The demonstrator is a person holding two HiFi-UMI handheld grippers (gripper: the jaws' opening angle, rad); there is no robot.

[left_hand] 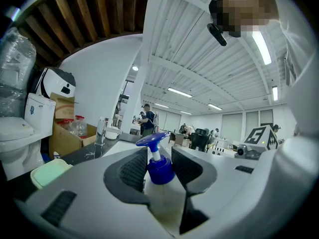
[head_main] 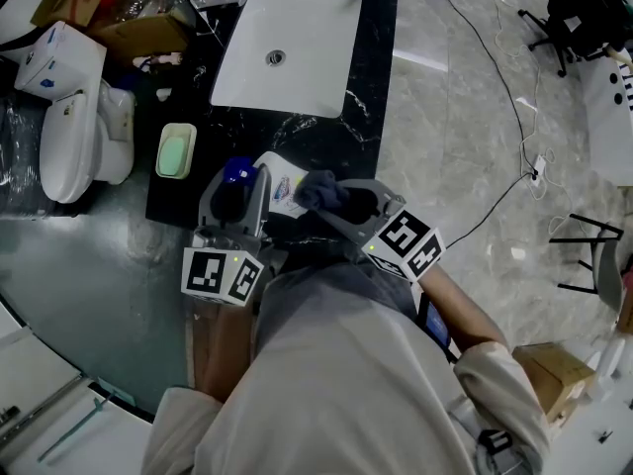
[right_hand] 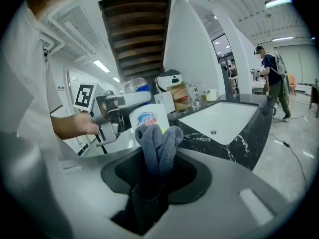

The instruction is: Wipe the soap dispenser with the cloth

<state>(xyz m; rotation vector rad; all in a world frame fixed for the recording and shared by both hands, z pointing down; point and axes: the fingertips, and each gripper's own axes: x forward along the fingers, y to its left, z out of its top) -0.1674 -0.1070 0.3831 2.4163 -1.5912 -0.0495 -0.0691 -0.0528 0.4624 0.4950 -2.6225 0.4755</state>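
The left gripper [head_main: 237,192] is clamped on the soap dispenser [head_main: 281,180]. Its 2 jaws press the white body from both sides, with the blue pump standing up between them. It holds the bottle at the near edge of the black counter [head_main: 371,87], nearer than the white sink [head_main: 297,18]. I cannot tell whether the base rests on the counter.

The right gripper [head_main: 332,199] is closed on the grey cloth [head_main: 316,190], which bulges out past the jaw tips in 2 folded lobes.

From the right gripper, the dispenser lies straight ahead and slightly left, with its labelled side facing the cloth. In the right gripper view the bottle's long axis looks about upright. The lobes overlap the lower part of the label, touching it or just short of it; I cannot say which.

The right hand is clearly the working one, so the wipe likely calls for strokes up and down that upright side.

The bottle is a white cylinder with a blue and red label.
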